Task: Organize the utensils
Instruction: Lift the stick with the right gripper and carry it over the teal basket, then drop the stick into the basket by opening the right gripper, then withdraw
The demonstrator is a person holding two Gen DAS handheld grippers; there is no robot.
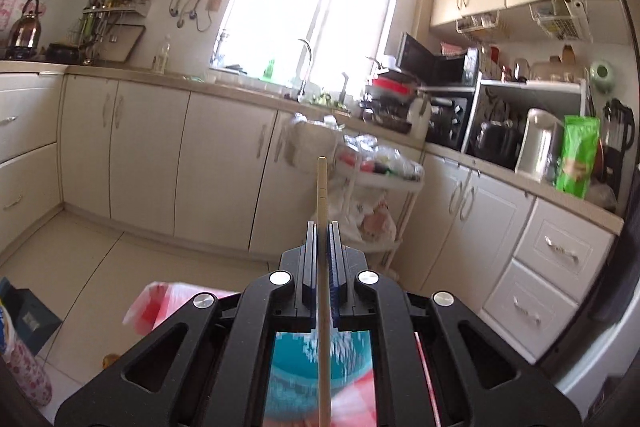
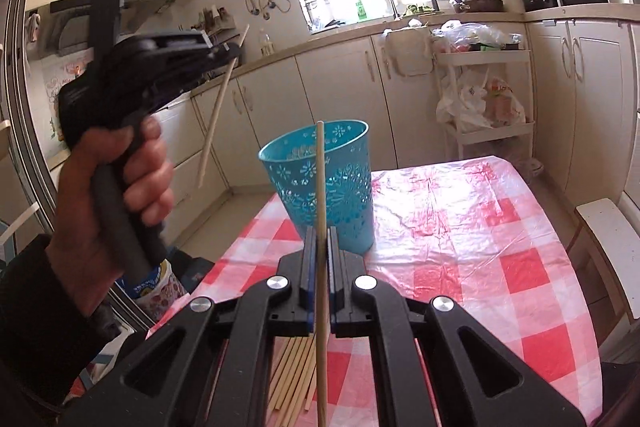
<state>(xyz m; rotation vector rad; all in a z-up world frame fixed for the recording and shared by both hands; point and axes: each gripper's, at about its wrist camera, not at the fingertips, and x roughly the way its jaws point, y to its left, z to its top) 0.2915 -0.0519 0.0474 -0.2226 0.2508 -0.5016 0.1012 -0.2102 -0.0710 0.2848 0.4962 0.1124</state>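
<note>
Wooden chopstick (image 2: pixel 320 187) (pale, slim) clamped in right tool (image 2: pixel 320 239).

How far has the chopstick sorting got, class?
Done: whether any sit in the blue cup cannot be told. In hand: the left hand-held gripper and the right hand-held gripper each clamp one chopstick, lifted clear. Left: a pile of chopsticks lies on the checked tablecloth.

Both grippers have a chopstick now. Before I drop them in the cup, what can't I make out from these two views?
- Blue cup interior: right wrist view, its wall hides it; contents unclear.
- Cup in left wrist view: blurred, mostly behind the left gripper.
- Loose chopsticks on the table: count hidden by the right gripper.
- Lower end of the right chopstick: cut by the bottom edge.
</note>
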